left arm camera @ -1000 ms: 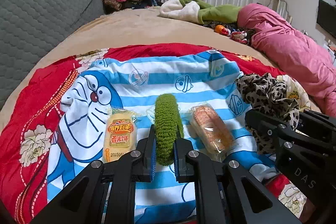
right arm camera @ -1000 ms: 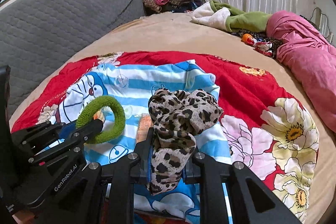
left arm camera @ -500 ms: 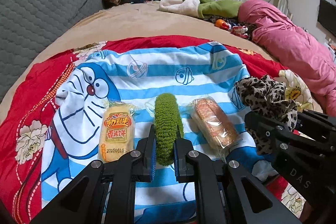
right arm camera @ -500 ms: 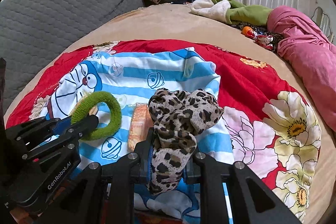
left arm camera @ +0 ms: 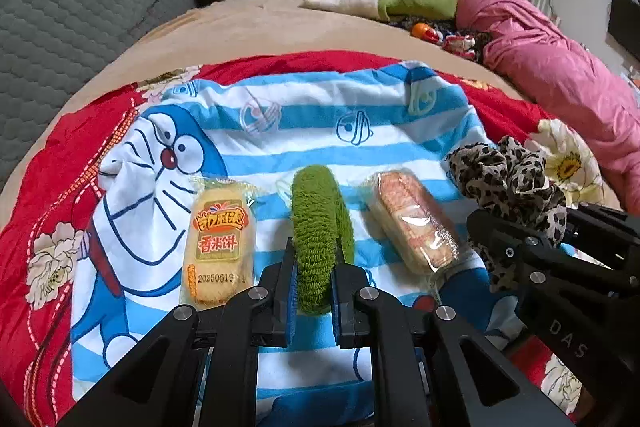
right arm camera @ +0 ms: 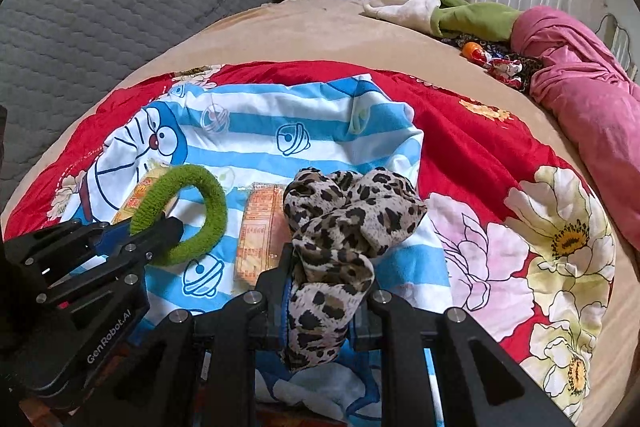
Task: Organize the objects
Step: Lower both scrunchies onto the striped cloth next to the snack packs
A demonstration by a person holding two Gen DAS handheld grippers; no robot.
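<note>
Both tools clamped: left tool [left arm camera: 314,281] on green scrunchie [left arm camera: 320,223], right tool [right arm camera: 324,291] on leopard scrunchie [right arm camera: 344,219]

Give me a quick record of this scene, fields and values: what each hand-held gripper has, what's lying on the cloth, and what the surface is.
left hand-held gripper: shut on green hair scrunchie
right hand-held gripper: shut on leopard-print scrunchie
lying on cloth: yellow rice cracker packet, clear cracker packet
cloth: blue striped cartoon cloth
underneath: red floral blanket on bed

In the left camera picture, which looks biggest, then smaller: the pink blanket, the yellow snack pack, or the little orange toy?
1. pink blanket, though far off
2. yellow snack pack
3. orange toy, far away, so its true size is unsure
</note>
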